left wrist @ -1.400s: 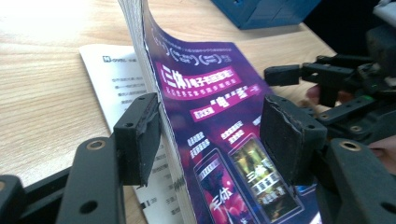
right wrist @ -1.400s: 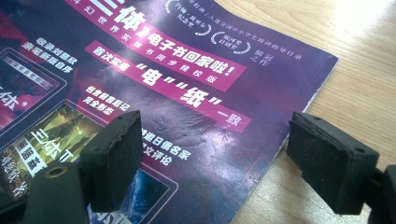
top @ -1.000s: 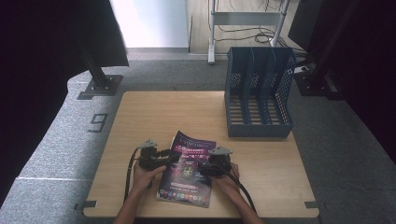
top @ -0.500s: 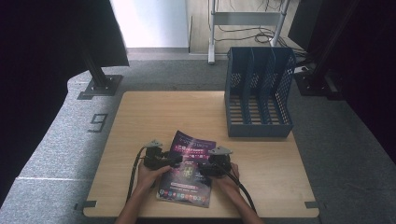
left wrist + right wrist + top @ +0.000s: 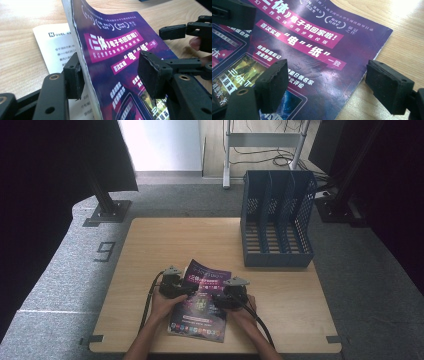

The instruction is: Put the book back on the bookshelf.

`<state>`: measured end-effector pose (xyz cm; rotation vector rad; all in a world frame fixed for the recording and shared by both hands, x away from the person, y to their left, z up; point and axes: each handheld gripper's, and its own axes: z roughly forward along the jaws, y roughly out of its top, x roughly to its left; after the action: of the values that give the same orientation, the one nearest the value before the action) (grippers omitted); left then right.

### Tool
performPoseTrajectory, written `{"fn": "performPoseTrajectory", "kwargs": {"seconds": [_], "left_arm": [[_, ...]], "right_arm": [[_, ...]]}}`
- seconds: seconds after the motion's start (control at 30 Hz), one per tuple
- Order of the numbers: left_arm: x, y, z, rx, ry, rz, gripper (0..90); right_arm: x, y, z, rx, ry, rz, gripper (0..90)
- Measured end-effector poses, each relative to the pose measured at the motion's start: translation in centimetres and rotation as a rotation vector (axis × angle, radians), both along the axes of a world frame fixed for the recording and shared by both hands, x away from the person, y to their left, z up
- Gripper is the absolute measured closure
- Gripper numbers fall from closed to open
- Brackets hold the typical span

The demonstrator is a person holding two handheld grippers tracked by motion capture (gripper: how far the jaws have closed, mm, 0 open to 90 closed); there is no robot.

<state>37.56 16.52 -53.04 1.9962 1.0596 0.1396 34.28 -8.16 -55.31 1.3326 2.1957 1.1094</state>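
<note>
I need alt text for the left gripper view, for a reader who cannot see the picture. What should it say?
Purple magazine with Chinese print, its spine edge lifted off a wooden table, stands between the two open black jaws of the left tongs, with a printed white page lying flat beneath. The right tongs reach in at the upper right.

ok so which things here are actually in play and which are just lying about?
In play:
- magazine, left edge lifted off the table
- left hand-held gripper, jaws astride that raised edge
- right hand-held gripper, open over the magazine's right edge

Lying about:
- blue file rack, empty, at the table's far right
- loose white printed sheet beside the magazine
</note>
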Motion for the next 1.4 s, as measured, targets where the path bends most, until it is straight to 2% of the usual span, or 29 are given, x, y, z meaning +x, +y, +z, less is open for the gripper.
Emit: {"fn": "performPoseTrajectory", "kwargs": {"seconds": [0.07, 0.2, 0.43, 0.67, 0.8, 1.03, 1.13, 1.2, 1.33, 1.4], "left_arm": [[0.0, -0.25, 0.13, 0.024, -0.016, 0.002, 43.1], [0.15, -0.13, 0.05, 0.026, -0.015, 0.013, 48.3], [0.43, 0.28, -0.04, -0.008, 0.001, 0.003, 53.9], [0.31, 0.18, -0.16, 0.003, -0.005, 0.015, 58.2], [0.22, 0.26, 0.07, -0.026, 0.0, -0.008, 58.6], [0.24, 0.04, -0.03, -0.024, 0.002, -0.01, 54.4], [0.28, -0.07, -0.14, -0.052, 0.014, -0.02, 53.1], [0.28, -0.15, -0.17, -0.042, 0.008, -0.019, 53.8], [0.27, -0.1, -0.16, -0.028, 0.0, -0.007, 59.4], [0.2, -0.07, -0.07, -0.028, -0.01, -0.003, 65.5]], "right_arm": [[0.0, 0.0, 0.0, 0.0, 0.0, 0.0, 18.4], [-0.01, 0.01, 0.0, -0.001, -0.001, -0.001, 18.4], [-0.03, 0.03, 0.0, -0.002, -0.002, -0.003, 18.5], [-0.03, 0.02, 0.0, -0.003, -0.001, -0.003, 18.5], [-0.03, 0.03, 0.0, -0.002, -0.002, -0.003, 18.4], [-0.03, 0.03, 0.0, -0.002, -0.002, -0.003, 18.4], [-0.03, 0.03, 0.0, -0.002, -0.002, -0.003, 18.5], [-0.03, 0.03, 0.0, -0.001, -0.001, -0.003, 18.4], [-0.03, 0.03, 0.0, -0.002, -0.001, -0.003, 18.4], [-0.02, 0.03, 0.0, -0.001, -0.001, -0.003, 18.4]]}}
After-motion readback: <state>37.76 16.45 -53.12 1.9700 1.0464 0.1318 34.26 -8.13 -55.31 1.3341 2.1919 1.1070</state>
